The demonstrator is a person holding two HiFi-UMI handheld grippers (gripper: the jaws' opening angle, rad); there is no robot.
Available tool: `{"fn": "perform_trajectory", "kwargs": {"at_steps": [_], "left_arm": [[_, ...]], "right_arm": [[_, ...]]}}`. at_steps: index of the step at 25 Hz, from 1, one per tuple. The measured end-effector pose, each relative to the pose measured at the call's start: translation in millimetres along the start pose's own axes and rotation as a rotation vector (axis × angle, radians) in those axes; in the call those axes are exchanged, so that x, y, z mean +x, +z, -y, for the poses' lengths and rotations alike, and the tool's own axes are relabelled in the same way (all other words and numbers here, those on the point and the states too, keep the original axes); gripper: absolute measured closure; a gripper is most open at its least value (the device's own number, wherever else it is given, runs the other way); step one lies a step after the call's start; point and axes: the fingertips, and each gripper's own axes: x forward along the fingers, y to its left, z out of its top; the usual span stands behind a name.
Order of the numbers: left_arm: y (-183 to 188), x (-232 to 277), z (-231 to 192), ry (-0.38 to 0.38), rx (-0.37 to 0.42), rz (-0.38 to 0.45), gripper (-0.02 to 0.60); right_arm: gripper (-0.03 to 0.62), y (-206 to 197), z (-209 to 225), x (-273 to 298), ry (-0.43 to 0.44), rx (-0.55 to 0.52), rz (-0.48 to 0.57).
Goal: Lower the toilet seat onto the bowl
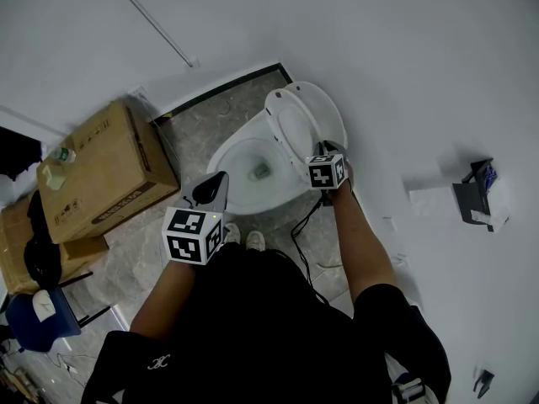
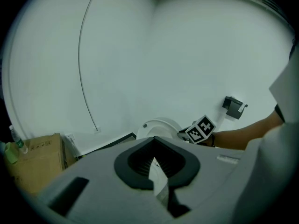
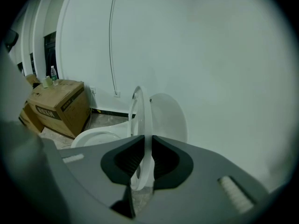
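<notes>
The white toilet bowl (image 1: 240,162) stands against the wall, with its seat (image 1: 285,133) and lid (image 1: 328,112) both raised. In the right gripper view the seat ring (image 3: 139,106) stands upright in front of the lid (image 3: 168,115), and the bowl (image 3: 96,136) lies to the lower left. My right gripper (image 3: 145,141) is shut on the seat's front rim, which fills the gap between its pads. In the head view that gripper (image 1: 320,151) sits at the seat's near edge. My left gripper (image 1: 212,185) hovers in front of the bowl, shut and holding nothing (image 2: 155,141).
Cardboard boxes (image 1: 105,171) with a bottle (image 1: 61,155) on top stand left of the toilet. A paper holder (image 1: 473,194) hangs on the wall at the right. A black cable (image 1: 303,234) runs over the floor by the person's shoes (image 1: 240,238). A blue chair (image 1: 38,318) is at far left.
</notes>
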Motion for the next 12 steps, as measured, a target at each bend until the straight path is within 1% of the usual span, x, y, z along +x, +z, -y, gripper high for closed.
{"fn": "perform_trajectory", "kwargs": {"at_steps": [5, 12], "left_arm": [[-6, -5, -2, 0.009, -0.016, -0.002, 0.574], [-16, -9, -6, 0.020, -0.040, -0.009, 0.574]], "right_arm": [[0.536, 0, -26, -8, 0.048, -0.024, 0.011], [0.533, -6, -81, -18, 0.137, -0.083, 0.012]]}}
